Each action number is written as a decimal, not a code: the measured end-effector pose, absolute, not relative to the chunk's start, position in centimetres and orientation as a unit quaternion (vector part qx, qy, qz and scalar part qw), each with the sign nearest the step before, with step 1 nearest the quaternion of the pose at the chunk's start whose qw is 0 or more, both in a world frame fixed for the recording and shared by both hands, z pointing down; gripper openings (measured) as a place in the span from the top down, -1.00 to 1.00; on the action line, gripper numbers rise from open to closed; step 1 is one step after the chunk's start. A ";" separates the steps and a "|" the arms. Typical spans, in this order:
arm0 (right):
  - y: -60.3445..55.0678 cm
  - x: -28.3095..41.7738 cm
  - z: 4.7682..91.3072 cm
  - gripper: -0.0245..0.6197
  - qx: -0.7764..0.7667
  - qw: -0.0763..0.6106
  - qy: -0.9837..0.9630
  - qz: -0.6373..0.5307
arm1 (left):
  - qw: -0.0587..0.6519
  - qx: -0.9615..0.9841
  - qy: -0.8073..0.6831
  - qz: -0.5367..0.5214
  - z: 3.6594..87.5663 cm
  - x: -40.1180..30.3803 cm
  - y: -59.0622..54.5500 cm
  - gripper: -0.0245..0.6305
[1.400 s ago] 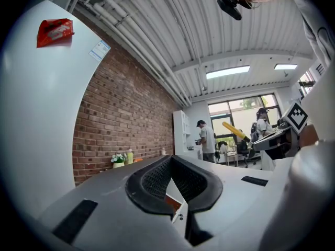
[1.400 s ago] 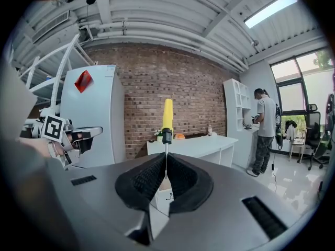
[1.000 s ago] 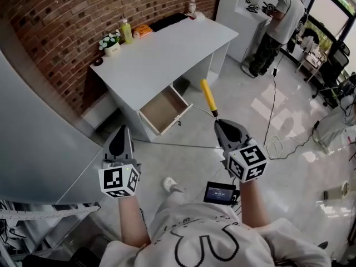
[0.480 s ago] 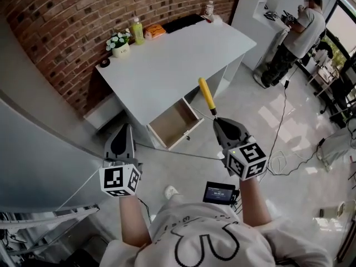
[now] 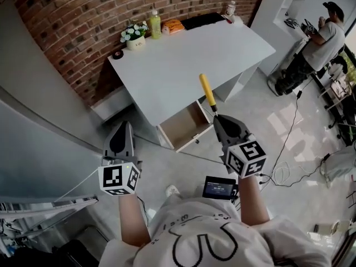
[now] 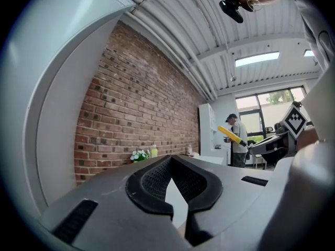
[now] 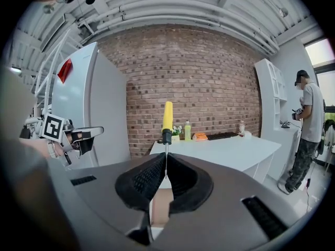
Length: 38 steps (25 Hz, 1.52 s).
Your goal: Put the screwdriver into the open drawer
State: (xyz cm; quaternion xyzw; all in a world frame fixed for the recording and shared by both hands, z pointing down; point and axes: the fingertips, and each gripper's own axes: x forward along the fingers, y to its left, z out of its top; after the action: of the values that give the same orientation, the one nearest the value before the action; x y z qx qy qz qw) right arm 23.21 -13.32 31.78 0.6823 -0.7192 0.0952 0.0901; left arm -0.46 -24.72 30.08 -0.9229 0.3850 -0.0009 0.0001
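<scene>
The screwdriver (image 5: 207, 91) has a yellow handle and a thin metal shaft; it points up and away from me. My right gripper (image 5: 218, 117) is shut on its shaft, handle out ahead over the desk edge. In the right gripper view the screwdriver (image 7: 167, 117) stands upright above the right gripper (image 7: 165, 159). The open drawer (image 5: 186, 127), wood-lined inside, sticks out from under the white desk (image 5: 183, 60), just left of the right gripper. My left gripper (image 5: 122, 128) is shut and empty, held over the floor left of the drawer. In the left gripper view the left gripper (image 6: 170, 159) faces the brick wall.
On the desk's far edge stand a flower pot (image 5: 134, 39), a green bottle (image 5: 155, 23), an orange packet (image 5: 173, 25) and a small bottle (image 5: 230, 8). A grey cabinet (image 5: 39, 149) rises at my left. A person (image 5: 320, 40) stands at the right. A cable (image 5: 285, 143) crosses the floor.
The view has swung and I have come nearer: desk and drawer have shifted right, closer to the right gripper. Both grippers keep their places, the screwdriver still held.
</scene>
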 end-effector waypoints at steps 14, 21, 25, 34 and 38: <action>-19.4 25.2 32.0 0.86 0.585 0.112 -0.798 0.092 | -0.033 -0.864 0.502 0.008 31.0 -1.2 -24.4 0.89; -21.1 27.3 33.6 0.86 0.540 0.120 -0.826 0.109 | -0.041 -0.833 0.552 0.003 32.0 -0.3 -23.7 0.89; -22.0 27.0 35.6 0.86 0.508 0.131 -0.842 0.122 | -0.047 -0.819 0.572 -0.012 33.6 -0.2 -23.3 0.89; -21.4 24.5 42.6 0.86 0.457 0.176 -0.858 0.157 | -0.086 -0.802 0.589 -0.053 40.0 -1.7 -21.3 0.89; -21.0 24.1 45.4 0.86 0.447 0.190 -0.856 0.178 | -0.104 -0.798 0.590 -0.068 42.5 -2.1 -21.1 0.89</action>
State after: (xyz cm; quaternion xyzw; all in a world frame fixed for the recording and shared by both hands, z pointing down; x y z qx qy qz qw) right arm 24.06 -21.03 45.42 0.4466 -0.8560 0.1783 0.1900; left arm -2.08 -21.07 42.49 -0.7976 0.5903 -0.0680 -0.1037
